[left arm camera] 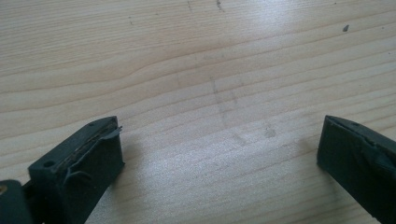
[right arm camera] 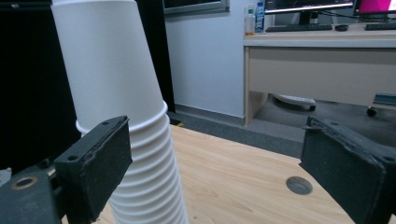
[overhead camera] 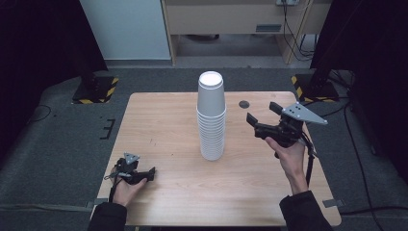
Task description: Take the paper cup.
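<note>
Cup stack (overhead camera: pixel 211 118), upright mid-tabletop (overhead camera: pixel 159 125): we bring the wide-open right gripper (overhead camera: pixel 262 115) level around the top cup; left gripper (overhead camera: pixel 144 174) wide, empty.

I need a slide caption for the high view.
Open right gripper raised beside upside-down white cup stack; open left gripper low on wooden table.

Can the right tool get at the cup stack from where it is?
Probably yes. The right tool is raised beside the stack of white paper cups, jaws wide open and pointing at it, with bare table between them. The left tool rests far off, out of the way.
</note>
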Tool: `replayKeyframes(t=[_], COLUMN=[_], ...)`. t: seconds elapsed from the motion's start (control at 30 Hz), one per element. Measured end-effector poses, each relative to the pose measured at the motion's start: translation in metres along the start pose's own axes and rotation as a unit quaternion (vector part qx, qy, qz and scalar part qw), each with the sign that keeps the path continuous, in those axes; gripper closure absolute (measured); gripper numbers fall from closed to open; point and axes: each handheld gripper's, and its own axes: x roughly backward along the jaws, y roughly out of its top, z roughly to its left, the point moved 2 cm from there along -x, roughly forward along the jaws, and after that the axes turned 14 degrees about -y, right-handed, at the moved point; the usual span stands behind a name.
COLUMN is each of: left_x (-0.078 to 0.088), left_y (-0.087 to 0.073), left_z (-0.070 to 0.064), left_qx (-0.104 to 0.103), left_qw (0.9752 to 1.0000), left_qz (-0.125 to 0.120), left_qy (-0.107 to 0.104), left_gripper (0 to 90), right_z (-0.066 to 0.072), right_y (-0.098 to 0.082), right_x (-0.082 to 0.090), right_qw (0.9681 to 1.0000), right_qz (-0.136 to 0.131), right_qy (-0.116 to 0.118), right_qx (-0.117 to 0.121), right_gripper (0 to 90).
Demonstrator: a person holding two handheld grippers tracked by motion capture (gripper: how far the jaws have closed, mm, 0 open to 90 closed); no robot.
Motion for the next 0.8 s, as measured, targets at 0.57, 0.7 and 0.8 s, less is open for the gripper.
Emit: replayKeyframes(t=[0.57, 0.7, 0.8], left_x=[0.0, 0.0, 0.0], left_y=[0.0, 0.0, 0.0], left_z=[0.0, 0.0, 0.0], left_qx=[0.0, 0.0, 0.0], left_qw=[1.0, 1.0, 1.0], left_qz=[0.0, 0.0, 0.0], left_qy=[0.0, 0.0, 0.0], left_gripper=[0.0, 0.0, 0.0], right_z=[0.029, 0.036, 0.041], right_y=[0.024, 0.029, 0.031], right_x=[-0.02, -0.024, -0.027], right_qw=[0.9992, 0.9989, 0.9987], right_qz=[-0.012, -0.013, -0.012], right_qy=[0.037, 0.043, 0.047], right_qx=[0.006, 0.011, 0.013], right_gripper=[8.5, 8.6, 8.5])
